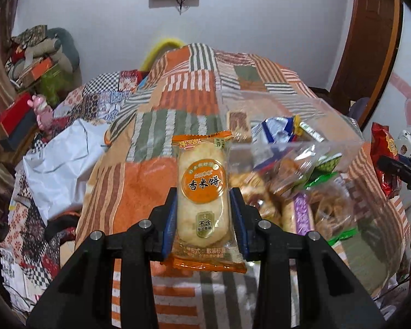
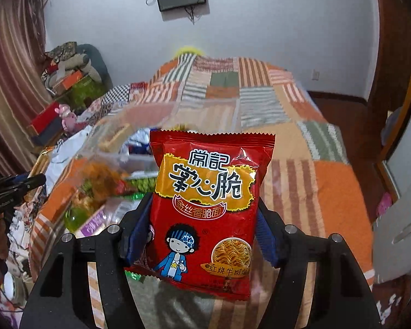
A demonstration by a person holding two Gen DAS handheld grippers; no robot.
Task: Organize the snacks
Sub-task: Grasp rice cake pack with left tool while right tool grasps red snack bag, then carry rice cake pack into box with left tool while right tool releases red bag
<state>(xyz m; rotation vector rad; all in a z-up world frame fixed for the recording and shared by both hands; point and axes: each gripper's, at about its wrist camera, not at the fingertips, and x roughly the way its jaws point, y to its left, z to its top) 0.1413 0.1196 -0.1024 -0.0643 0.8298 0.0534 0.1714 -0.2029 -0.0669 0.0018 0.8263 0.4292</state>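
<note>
Snacks are what I am sorting, and right now I am carrying one in each claw above the quilt [image 1: 139, 170]. Starting on the left, my left gripper [image 1: 202, 216] is pinching a rice cracker pack [image 1: 201, 192] by its long edges, blue pads pressed flat against the wrapper, pack standing upright. Just to its right, the clear bag [image 1: 296, 164] of mixed snacks is lying on the quilt, mouth facing the far end of the bed as far as I can judge. Further right, my right gripper [image 2: 201, 227] is squeezing a red noodle bag [image 2: 208, 205] across its lower half; the pack is bulging between the pads.

I am judging the risks from here. The noodle bag is slick and puffy, so it could be sliding out if I tilt it. The cracker could be cracking under that tight pinch. The clear bag is floppy, so its mouth may be folding shut when I am feeding a pack in.
</note>
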